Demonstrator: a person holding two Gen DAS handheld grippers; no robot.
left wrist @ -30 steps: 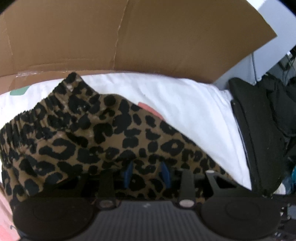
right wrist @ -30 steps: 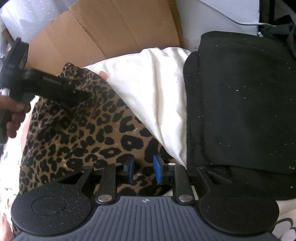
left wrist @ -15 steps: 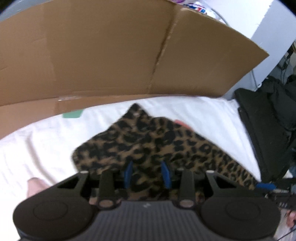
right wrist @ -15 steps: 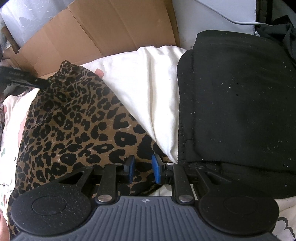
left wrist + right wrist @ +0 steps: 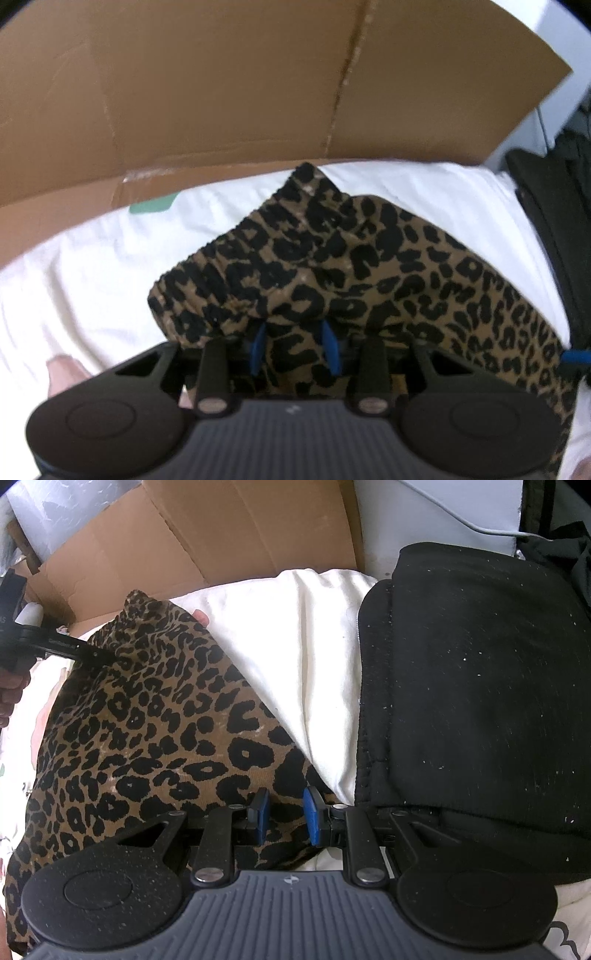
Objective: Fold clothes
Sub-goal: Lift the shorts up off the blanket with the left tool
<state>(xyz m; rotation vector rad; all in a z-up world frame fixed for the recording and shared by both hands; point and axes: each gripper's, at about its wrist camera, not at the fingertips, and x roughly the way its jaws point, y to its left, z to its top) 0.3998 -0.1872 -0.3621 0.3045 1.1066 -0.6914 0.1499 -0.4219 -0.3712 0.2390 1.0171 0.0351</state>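
Right wrist: leopard garment (image 5: 147, 731) diagonal (waistband far-left)

Matt leopard-print cloth garment (image 5: 369, 266) lies on a soft white sheet (image 5: 306, 657), beside matt brown cardboard (image 5: 221, 92).

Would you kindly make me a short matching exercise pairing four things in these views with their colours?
Things:
1. garment being folded
2. bedsheet
3. sweater beside it
4. gripper pads

Colours:
A. white
B. blue
C. leopard print
D. black

Pairs: 1-C, 2-A, 3-D, 4-B
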